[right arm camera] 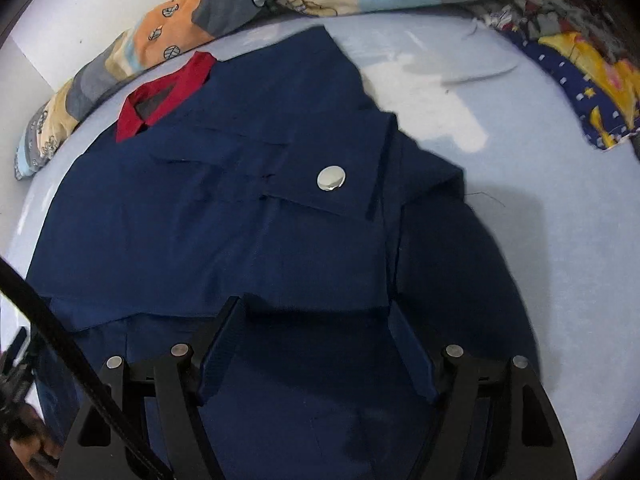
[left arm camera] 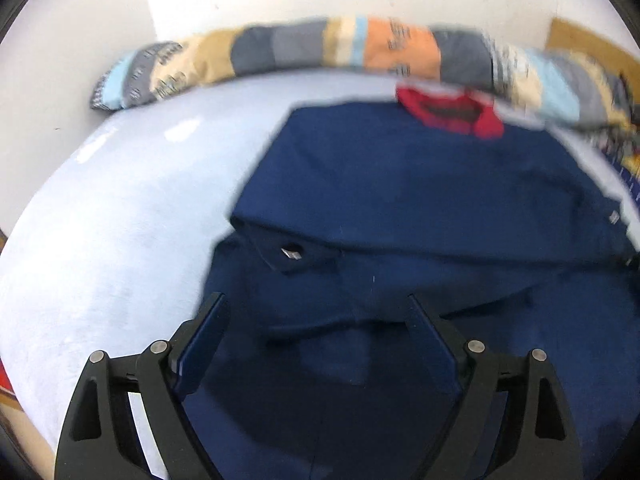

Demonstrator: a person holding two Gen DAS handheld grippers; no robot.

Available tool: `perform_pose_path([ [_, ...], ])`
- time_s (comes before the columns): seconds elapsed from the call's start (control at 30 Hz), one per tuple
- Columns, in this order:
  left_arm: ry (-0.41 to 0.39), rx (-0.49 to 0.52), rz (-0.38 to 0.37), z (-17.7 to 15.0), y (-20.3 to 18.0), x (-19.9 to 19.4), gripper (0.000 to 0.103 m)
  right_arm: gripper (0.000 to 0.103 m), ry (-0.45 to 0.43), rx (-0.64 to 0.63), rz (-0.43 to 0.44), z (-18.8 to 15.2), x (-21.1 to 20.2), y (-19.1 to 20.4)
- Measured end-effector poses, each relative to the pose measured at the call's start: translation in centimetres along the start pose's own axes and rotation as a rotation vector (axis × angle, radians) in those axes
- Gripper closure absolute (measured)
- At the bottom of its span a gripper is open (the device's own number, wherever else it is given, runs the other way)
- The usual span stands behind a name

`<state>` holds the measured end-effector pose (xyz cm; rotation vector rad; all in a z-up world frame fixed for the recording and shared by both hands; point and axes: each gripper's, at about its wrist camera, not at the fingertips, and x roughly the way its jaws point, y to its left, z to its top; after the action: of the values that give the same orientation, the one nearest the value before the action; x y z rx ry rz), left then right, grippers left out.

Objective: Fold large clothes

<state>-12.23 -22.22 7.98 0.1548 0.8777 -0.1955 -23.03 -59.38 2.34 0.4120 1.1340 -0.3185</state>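
A large navy-blue garment point(left arm camera: 420, 200) with a red collar point(left arm camera: 452, 110) lies spread on a pale blue bed sheet point(left arm camera: 120, 220). Its sleeves are folded inward over the body. One cuff with a metal snap point(left arm camera: 291, 254) lies ahead of my left gripper point(left arm camera: 316, 304), which is open and empty above the lower part of the garment. In the right wrist view the garment point(right arm camera: 220, 220) has a cuff with a silver snap point(right arm camera: 331, 178) lying across it, and the red collar point(right arm camera: 160, 96) is at the far left. My right gripper point(right arm camera: 316, 308) is open and empty over the garment's hem area.
A patchwork quilt point(left arm camera: 320, 48) is rolled along the far edge of the bed against a white wall. A dark blue and yellow patterned cloth point(right arm camera: 588, 92) lies at the right of the sheet. A black cable point(right arm camera: 60, 340) crosses the lower left of the right wrist view.
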Motion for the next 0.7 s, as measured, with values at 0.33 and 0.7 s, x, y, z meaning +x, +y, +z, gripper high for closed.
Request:
perform_pose_path([
  [0.33,-0.232,0.072,0.105,-0.5,0.1,-7.7,0.015,0.022,-0.227,-0.16,0.195,-3.7,-10.0,6.6],
  [0.7,-0.214,-0.069,-0.006,-5.2,-0.9,-9.1,0.002,0.021,-0.313,-0.237,0.175,-9.6,-12.7,8.2],
])
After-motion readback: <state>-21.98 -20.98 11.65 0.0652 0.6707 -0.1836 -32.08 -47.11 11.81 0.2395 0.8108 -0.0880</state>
